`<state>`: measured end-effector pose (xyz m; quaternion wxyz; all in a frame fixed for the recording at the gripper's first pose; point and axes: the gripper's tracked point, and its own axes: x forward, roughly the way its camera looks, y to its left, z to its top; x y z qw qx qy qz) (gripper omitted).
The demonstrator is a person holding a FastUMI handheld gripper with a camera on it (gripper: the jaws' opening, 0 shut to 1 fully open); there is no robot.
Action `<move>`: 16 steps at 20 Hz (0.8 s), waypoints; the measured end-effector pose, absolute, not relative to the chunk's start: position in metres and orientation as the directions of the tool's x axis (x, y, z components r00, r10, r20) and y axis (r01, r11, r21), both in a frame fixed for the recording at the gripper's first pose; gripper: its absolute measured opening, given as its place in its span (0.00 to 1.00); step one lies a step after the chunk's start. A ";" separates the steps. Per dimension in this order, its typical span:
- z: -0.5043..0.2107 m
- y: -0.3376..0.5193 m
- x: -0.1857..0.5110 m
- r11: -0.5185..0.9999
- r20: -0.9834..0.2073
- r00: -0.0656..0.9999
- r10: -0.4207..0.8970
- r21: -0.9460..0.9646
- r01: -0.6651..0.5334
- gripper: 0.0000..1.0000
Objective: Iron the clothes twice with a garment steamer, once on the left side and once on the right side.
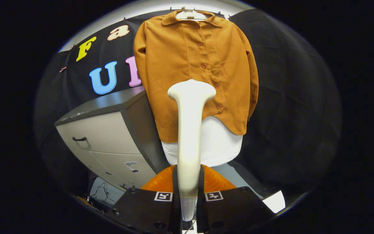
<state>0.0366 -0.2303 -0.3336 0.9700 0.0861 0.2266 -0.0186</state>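
Note:
A rust-orange button-up shirt (180, 68) hangs on a white hanger (190, 14) against the black booth wall, over a white garment (219, 143) that shows below its hem. My gripper (188, 185) is shut on the handle of a white garment steamer (189, 130). The steamer stands upright between the fingers, and its flared head (192, 91) sits in front of the shirt's lower middle, near the button line. I cannot tell whether the head touches the cloth.
A grey-topped cabinet (109, 136) with pale drawers and a dark handle stands left of the shirt. An orange rounded object (161, 180) lies just beyond the fingers. Black cloth hangs to the right, and pale floor (235, 177) shows below it.

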 end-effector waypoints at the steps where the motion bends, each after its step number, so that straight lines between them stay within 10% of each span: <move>1: -0.317 -0.233 0.038 0.984 -0.414 0.910 -0.001 0.160 0.074 0.21; 16: -0.049 -0.287 0.067 0.990 0.072 0.995 -0.072 0.124 0.062 0.21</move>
